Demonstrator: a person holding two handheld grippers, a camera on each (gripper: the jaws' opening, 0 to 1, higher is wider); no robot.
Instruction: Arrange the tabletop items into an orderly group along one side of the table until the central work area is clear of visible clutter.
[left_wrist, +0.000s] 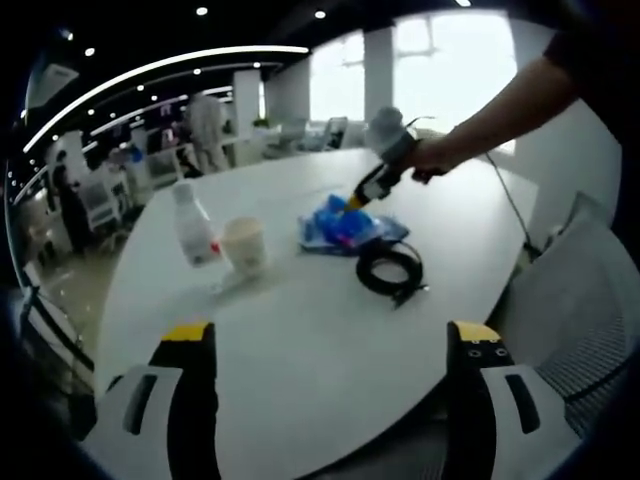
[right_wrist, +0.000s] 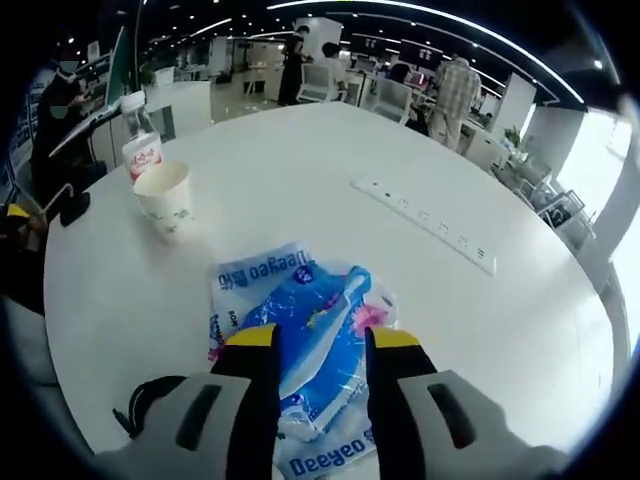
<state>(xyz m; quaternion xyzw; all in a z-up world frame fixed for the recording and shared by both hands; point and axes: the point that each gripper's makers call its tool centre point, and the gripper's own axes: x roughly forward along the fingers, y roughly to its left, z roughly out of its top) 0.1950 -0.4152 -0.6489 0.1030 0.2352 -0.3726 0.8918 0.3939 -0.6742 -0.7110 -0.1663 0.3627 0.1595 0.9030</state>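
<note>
Left gripper view adds cable (left_wrist: 392, 268) (black coil) beside packet (left_wrist: 345, 228)

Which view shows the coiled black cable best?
The left gripper view: the black cable lies whole on the table, beside the blue packet. The right gripper view shows a dark sliver beside its own jaw.

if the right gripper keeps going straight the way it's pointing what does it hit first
Most likely the blue and white plastic packet lying on the round white table; the right gripper has its open jaws either side of it already, though depth is unclear.
</note>
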